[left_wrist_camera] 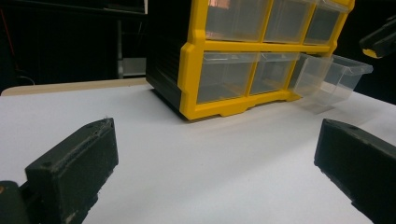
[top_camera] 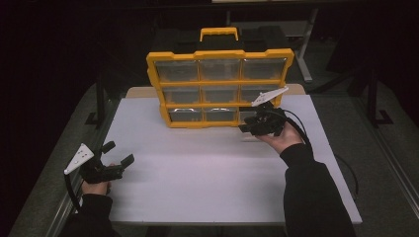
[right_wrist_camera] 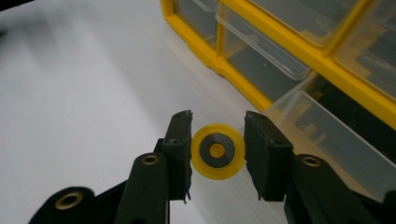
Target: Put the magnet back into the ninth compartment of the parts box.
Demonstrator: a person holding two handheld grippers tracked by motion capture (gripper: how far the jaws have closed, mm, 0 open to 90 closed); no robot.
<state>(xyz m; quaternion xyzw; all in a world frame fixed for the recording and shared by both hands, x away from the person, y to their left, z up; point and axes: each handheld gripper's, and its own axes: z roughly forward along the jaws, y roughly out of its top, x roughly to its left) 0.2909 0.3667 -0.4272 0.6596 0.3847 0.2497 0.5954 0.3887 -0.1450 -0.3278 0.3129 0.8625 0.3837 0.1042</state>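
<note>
The right gripper (right_wrist_camera: pixel 217 135) has its fingers (right_wrist_camera: pixel 180 140) clamped on a small yellow wheel (right_wrist_camera: pixel 217 151) with a dark middle. It is just in front of the yellow drawer box (top_camera: pixel 220 66), by its pulled-out clear drawer (left_wrist_camera: pixel 334 77). The left gripper (top_camera: pixel 117 154) sits well away, fingers wide apart, low over the white tabletop (top_camera: pixel 207 168).

Bright white table (top_camera: pixel 197 173), dark surroundings, soft blur.

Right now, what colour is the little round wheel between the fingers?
The wheel is yellow with a dark grey ring around a yellow centre, best seen in the right gripper view.
</note>
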